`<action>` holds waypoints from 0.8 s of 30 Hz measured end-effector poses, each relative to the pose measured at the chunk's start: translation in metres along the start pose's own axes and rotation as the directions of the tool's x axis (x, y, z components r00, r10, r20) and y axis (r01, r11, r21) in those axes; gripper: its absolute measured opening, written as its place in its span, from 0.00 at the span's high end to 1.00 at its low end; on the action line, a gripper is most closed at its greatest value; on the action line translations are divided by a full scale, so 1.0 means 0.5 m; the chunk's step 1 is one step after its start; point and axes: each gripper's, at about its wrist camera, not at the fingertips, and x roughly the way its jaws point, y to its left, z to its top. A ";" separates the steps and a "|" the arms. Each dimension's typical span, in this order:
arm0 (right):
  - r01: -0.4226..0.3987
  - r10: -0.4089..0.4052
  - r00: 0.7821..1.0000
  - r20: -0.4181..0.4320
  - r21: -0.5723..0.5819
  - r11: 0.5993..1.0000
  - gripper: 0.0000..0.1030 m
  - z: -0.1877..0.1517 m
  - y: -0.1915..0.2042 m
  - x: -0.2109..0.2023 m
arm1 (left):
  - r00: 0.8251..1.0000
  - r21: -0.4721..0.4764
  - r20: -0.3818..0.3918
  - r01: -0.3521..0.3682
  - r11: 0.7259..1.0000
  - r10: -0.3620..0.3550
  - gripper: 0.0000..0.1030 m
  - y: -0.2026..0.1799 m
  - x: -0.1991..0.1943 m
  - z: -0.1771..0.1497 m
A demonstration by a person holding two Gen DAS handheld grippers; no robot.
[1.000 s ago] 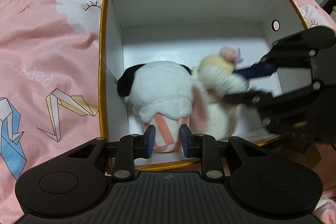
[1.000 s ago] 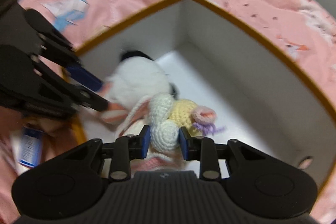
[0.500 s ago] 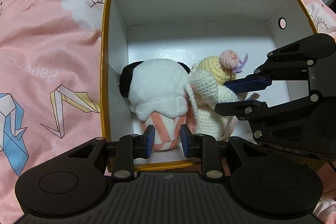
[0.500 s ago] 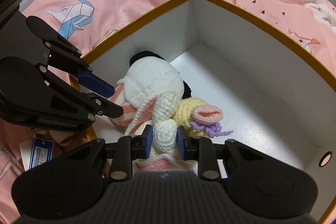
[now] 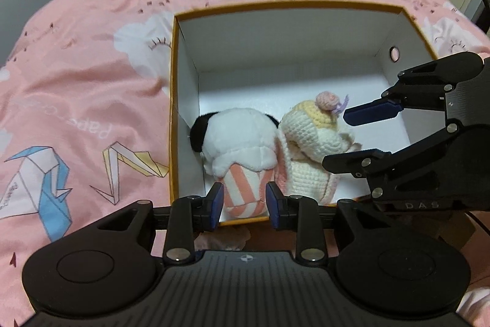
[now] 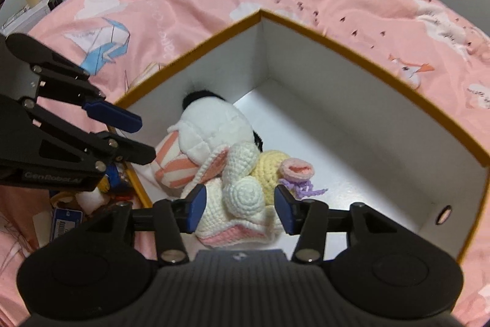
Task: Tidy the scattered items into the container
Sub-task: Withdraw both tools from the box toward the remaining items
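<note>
between opening right gripper (image 6: 239, 207) fingers (image 6: 196, 204), crocheted toy (image 6: 245, 192) (untouched, inside box (image 6: 367, 88))

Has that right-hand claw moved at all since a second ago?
Yes. The right gripper has pulled up and back from the crocheted doll lying in the box, and its jaws are opening, pads now clear of the doll.

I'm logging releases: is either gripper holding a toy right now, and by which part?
Neither. Both jaws are opening: the left gripper around the plush's striped base, the right gripper around the crocheted doll's white ear.
</note>
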 end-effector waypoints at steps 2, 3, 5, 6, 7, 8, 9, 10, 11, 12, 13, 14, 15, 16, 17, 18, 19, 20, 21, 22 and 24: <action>0.002 -0.003 1.000 0.029 0.018 1.000 0.48 -0.004 0.008 -0.025 | 1.000 -0.009 0.029 0.010 1.000 -0.010 0.64 0.001 -0.021 -0.008; 0.006 -0.007 0.999 0.044 0.027 1.000 0.47 -0.006 0.013 -0.038 | 0.999 -0.015 0.042 0.013 1.000 -0.013 0.64 0.002 -0.031 -0.013; 0.026 -0.030 0.997 0.078 0.043 0.999 0.46 -0.015 0.027 -0.064 | 0.998 -0.027 0.062 0.020 0.999 -0.018 0.63 0.006 -0.046 -0.023; 0.038 -0.042 0.995 0.095 0.049 0.998 0.46 -0.020 0.034 -0.076 | 0.998 -0.033 0.068 0.021 0.999 -0.019 0.63 0.008 -0.054 -0.028; 0.047 -0.053 0.992 0.110 0.059 0.997 0.45 -0.025 0.042 -0.088 | 0.997 -0.037 0.071 0.021 0.999 -0.018 0.63 0.009 -0.062 -0.034; 0.054 -0.063 0.990 0.126 0.074 0.996 0.45 -0.032 0.049 -0.101 | 0.997 -0.038 0.074 0.019 0.999 -0.016 0.62 0.009 -0.071 -0.040; 0.057 -0.069 0.987 0.144 0.091 0.994 0.45 -0.039 0.055 -0.114 | 0.997 -0.039 0.077 0.015 0.999 -0.012 0.62 0.010 -0.080 -0.047; 0.053 -0.070 0.985 0.159 0.110 0.993 0.44 -0.046 0.060 -0.125 | 0.997 -0.040 0.080 0.010 0.999 -0.007 0.55 0.011 -0.087 -0.053; 0.048 -0.070 0.983 0.172 0.128 0.991 0.44 -0.052 0.064 -0.135 | 0.997 -0.038 0.082 0.007 0.999 -0.004 0.47 0.012 -0.094 -0.060; 0.047 -0.075 0.980 0.183 0.152 0.987 0.44 -0.060 0.068 -0.144 | 0.997 -0.034 0.083 0.004 0.999 -0.001 0.45 0.013 -0.099 -0.066; 0.052 -0.085 0.978 0.190 0.170 0.984 0.44 -0.068 0.071 -0.151 | 0.997 -0.029 0.080 0.000 1.000 0.003 0.45 0.013 -0.102 -0.072; 0.064 -0.101 0.976 0.194 0.190 0.980 0.44 -0.078 0.075 -0.158 | 0.997 -0.027 0.075 -0.005 1.000 0.007 0.45 0.013 -0.106 -0.079; 0.077 -0.118 0.974 0.195 0.207 0.975 0.44 -0.087 0.077 -0.162 | 0.997 -0.026 0.069 -0.012 1.000 0.013 0.44 0.013 -0.108 -0.084; 0.091 -0.136 0.972 0.193 0.225 0.970 0.44 -0.097 0.079 -0.166 | 0.998 -0.027 0.063 -0.018 0.999 0.020 0.44 0.014 -0.109 -0.090; 0.104 -0.152 0.971 0.187 0.244 0.964 0.45 -0.109 0.080 -0.169 | 0.998 -0.027 0.056 -0.023 0.999 0.025 0.42 0.015 -0.110 -0.096; 0.114 -0.164 0.970 0.180 0.262 0.958 0.45 -0.121 0.081 -0.171 | 0.998 -0.029 0.047 -0.028 0.999 0.029 0.42 0.017 -0.109 -0.101; 0.122 -0.175 0.970 0.170 0.284 0.951 0.45 -0.135 0.081 -0.174 | 0.999 -0.032 0.037 -0.033 0.999 0.034 0.41 0.019 -0.108 -0.107; 0.129 -0.184 0.970 0.161 0.305 0.944 0.46 -0.150 0.081 -0.176 | 0.999 -0.036 0.026 -0.038 0.999 0.039 0.40 0.022 -0.106 -0.113; 0.137 -0.193 0.970 0.149 0.324 0.936 0.46 -0.162 0.080 -0.177 | 0.999 -0.041 0.014 -0.046 0.998 0.047 0.40 0.025 -0.102 -0.119; 0.148 -0.206 0.969 0.136 0.346 0.926 0.46 -0.178 0.079 -0.180 | 0.998 -0.048 0.001 -0.058 0.997 0.058 0.40 0.029 -0.097 -0.124; 0.171 -0.227 0.968 0.107 0.383 0.908 0.47 -0.208 0.079 -0.183 | 0.997 -0.058 -0.011 -0.074 0.996 0.074 0.39 0.033 -0.091 -0.134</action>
